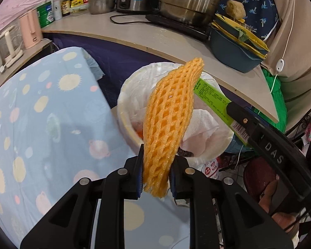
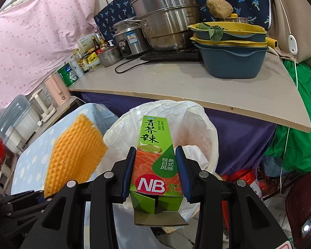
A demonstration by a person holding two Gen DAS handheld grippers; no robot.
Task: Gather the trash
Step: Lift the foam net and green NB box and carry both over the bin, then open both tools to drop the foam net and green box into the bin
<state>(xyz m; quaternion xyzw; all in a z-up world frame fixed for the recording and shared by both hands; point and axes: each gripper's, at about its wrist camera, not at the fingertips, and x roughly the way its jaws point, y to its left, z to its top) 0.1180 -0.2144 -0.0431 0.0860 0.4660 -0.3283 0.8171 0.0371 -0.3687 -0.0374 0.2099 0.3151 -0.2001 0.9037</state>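
Both held over bin (image 2: 207, 124): net (image 1: 168, 124) left gripper (image 1: 156, 176), box (image 2: 155, 161) right gripper (image 2: 156, 172).

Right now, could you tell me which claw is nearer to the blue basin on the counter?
Right. The right claw holds the green box over the bin, on the blue basin side; the left claw sits farther away.

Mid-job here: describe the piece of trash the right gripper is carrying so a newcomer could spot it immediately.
Find the white-lined trash bin in front of the wooden counter. Over its opening, the right gripper clamps a slim green carton between its blue-padded fingers. Unlike the orange foam net beside it, it is a rigid printed box showing salmon slices and a red "NB" logo.
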